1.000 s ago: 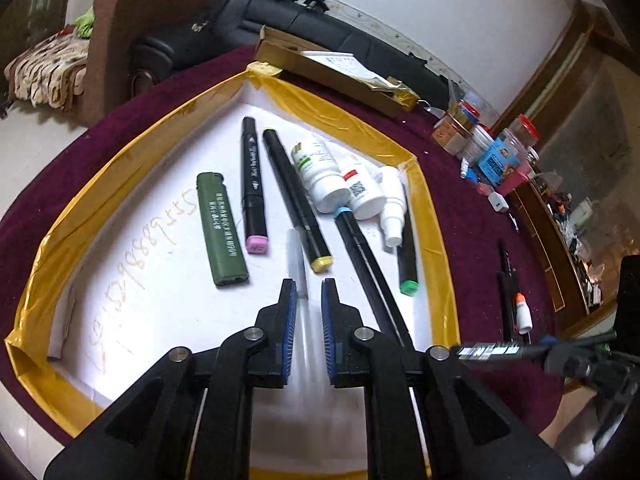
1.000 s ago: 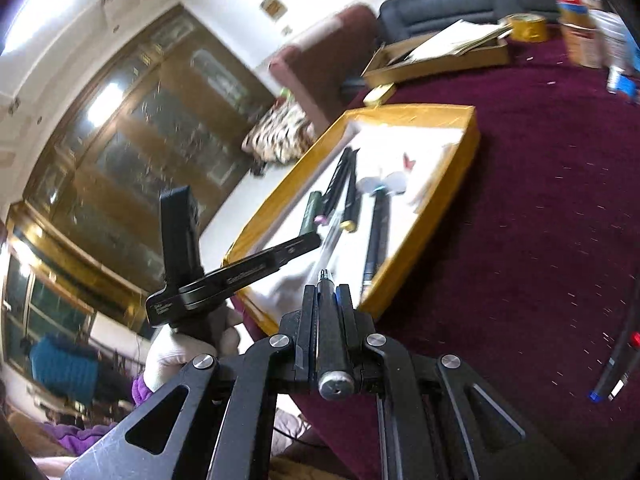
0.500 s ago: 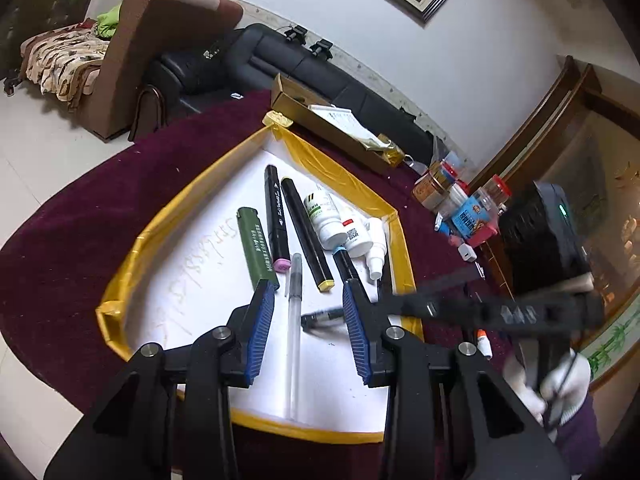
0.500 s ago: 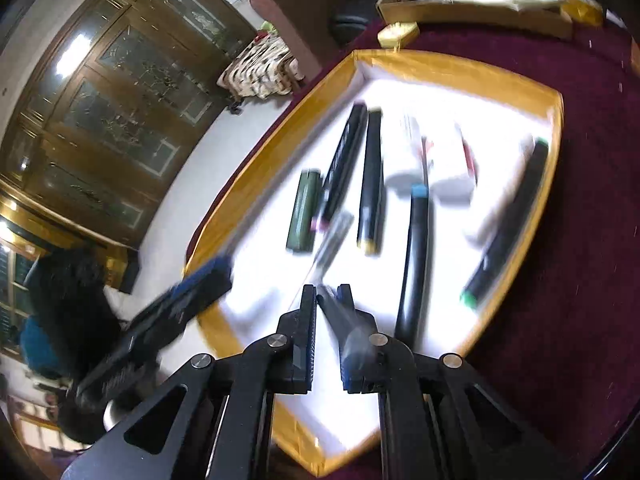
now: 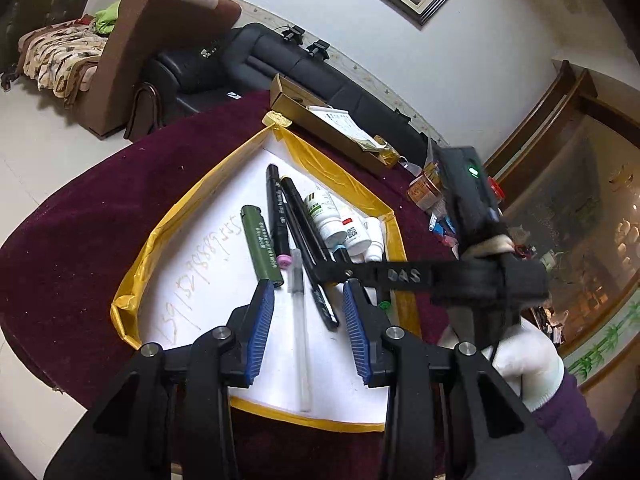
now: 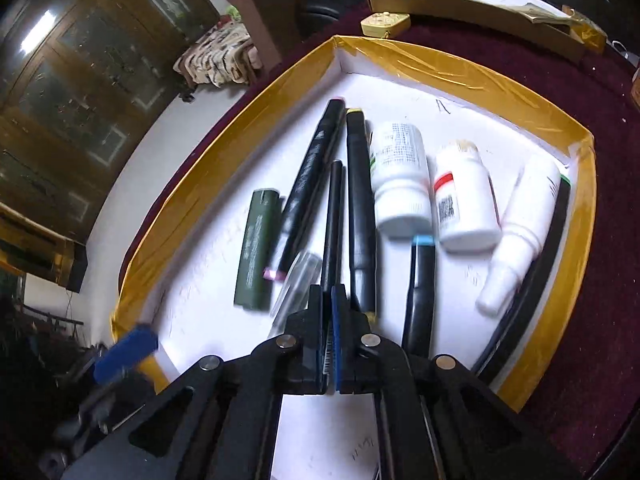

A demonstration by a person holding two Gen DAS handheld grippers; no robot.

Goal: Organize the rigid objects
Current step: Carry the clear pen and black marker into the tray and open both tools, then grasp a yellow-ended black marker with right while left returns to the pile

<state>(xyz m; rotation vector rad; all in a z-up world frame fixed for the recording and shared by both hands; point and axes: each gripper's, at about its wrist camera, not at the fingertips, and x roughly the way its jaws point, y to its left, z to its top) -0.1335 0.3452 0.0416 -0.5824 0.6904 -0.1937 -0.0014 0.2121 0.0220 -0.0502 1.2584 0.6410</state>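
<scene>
A white tray with a yellow taped rim (image 5: 192,196) holds a green lighter (image 5: 260,248), several markers, white bottles (image 6: 400,176) and a clear pen (image 5: 301,340). My left gripper (image 5: 307,286) hangs open over the near end of the tray, with the clear pen lying below its gap, untouched. My right gripper (image 6: 327,292) is shut on a thin black pen (image 6: 335,208) and points steeply down. The pen runs between the pink-tipped marker (image 6: 304,184) and the yellow-tipped marker (image 6: 360,208). In the left wrist view the right gripper (image 5: 316,270) reaches in from the right.
The tray sits on a maroon cloth (image 5: 100,220). A cardboard box (image 5: 320,128) lies behind it and small jars (image 5: 424,188) crowd the right. A white-gloved hand (image 5: 528,360) holds the right gripper. The left gripper's blue pad (image 6: 126,350) shows at the tray's near-left corner.
My right gripper carried the thin black pen from outside the tray down among the markers. The left gripper widened from nearly shut and drew back from the clear pen.
</scene>
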